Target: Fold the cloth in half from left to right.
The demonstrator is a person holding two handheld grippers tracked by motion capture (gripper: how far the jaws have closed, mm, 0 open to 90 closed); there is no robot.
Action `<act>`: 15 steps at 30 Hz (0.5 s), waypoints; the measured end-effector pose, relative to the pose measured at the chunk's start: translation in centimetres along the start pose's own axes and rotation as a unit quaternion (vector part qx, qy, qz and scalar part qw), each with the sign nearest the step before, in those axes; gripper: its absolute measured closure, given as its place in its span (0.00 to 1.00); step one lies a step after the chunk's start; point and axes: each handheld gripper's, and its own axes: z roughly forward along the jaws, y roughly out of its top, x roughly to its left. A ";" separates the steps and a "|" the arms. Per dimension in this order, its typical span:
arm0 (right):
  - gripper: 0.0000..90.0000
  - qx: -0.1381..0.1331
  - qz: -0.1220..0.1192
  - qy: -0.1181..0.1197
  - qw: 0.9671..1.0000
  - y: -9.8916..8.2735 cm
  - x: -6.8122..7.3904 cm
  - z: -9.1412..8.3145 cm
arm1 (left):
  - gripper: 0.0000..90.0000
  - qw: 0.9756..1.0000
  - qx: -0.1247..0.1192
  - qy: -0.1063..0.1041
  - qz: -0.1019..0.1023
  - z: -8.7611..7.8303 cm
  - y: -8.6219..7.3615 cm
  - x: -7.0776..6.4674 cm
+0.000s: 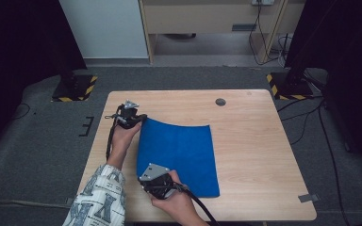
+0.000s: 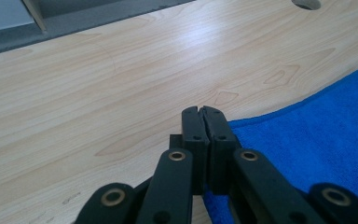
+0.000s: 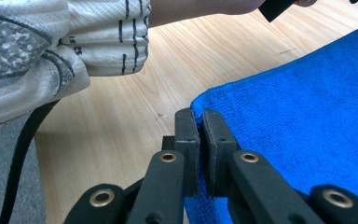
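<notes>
my left gripper (image 2: 204, 122) and right gripper (image 3: 200, 126) views show jaws clamped on the blue towel (image 1: 179, 153)'s left corners, which the high view hides; its long axis runs front-to-back along the counter (image 1: 254, 141).

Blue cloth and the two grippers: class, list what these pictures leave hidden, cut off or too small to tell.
- Blue cloth: the near left corner sits under the right gripper in the high view; the cloth runs off the edge in both gripper views.
- Left gripper: its shut jaws cover the cloth edge pinched between them.
- Round dark thing on the table: too small to identify in the high view.
</notes>
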 end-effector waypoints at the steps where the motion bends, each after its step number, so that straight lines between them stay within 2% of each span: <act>1: 0.96 -0.002 -0.001 0.000 1.000 0.0 0.0 -0.1 | 0.98 1.000 -0.001 0.000 0.001 -0.1 0.1 -0.1; 7: 0.96 -0.002 -0.009 -0.007 1.000 -0.1 -0.2 -0.8 | 0.98 1.000 -0.002 -0.002 0.009 -0.4 0.8 -0.7; 15: 0.96 -0.006 -0.007 -0.010 1.000 -0.1 -0.2 -1.1 | 0.98 1.000 -0.001 -0.001 0.013 -0.7 1.5 -0.6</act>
